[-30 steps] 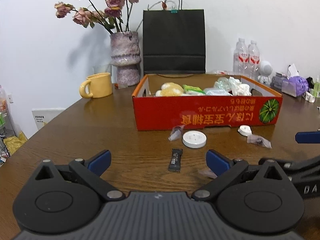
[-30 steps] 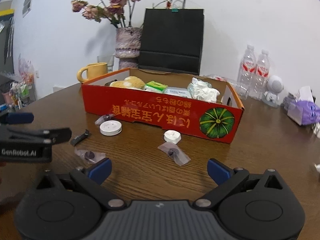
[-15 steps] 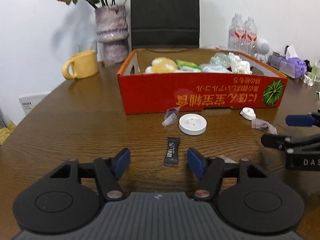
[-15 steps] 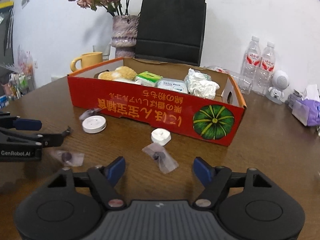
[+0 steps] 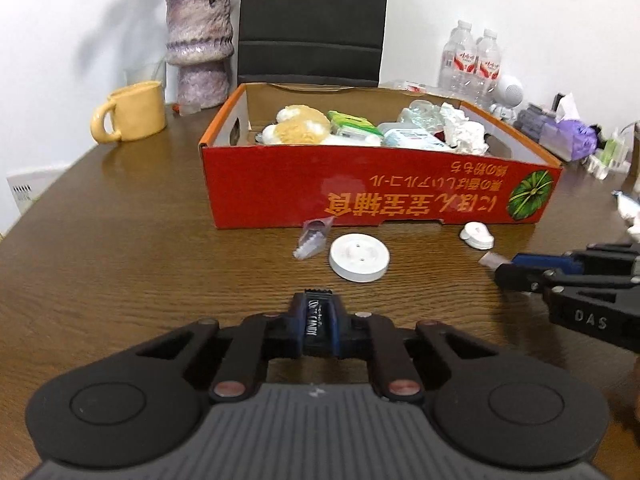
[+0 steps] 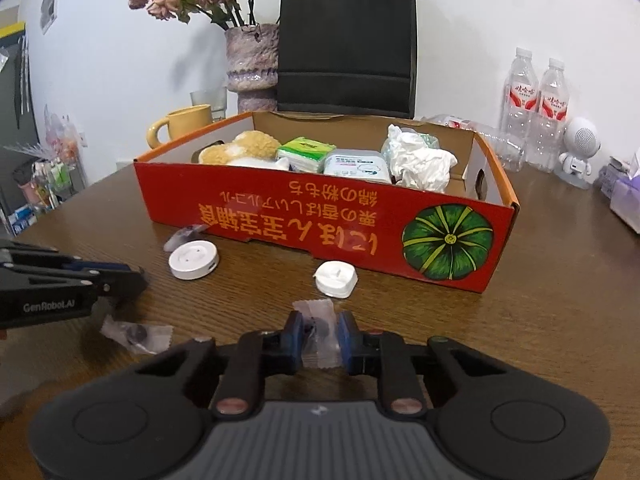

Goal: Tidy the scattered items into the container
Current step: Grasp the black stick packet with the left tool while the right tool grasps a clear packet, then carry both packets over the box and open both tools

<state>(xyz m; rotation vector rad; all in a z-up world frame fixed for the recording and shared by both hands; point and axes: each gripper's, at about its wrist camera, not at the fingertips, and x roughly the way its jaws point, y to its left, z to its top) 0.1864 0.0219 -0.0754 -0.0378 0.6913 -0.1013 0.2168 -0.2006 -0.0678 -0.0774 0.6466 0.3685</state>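
black candy bar (image 5: 317,326) and clear sachet (image 6: 319,334) are now each clamped.

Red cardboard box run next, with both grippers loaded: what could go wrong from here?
1. The left gripper pinches the black candy stick across its narrow width, so it might pivot or slip on the lift.
2. The right gripper holds the clear plastic packet by crinkly film, which may slide out.
3. The red cardboard box is nearly full, and its near wall could catch a low carry.
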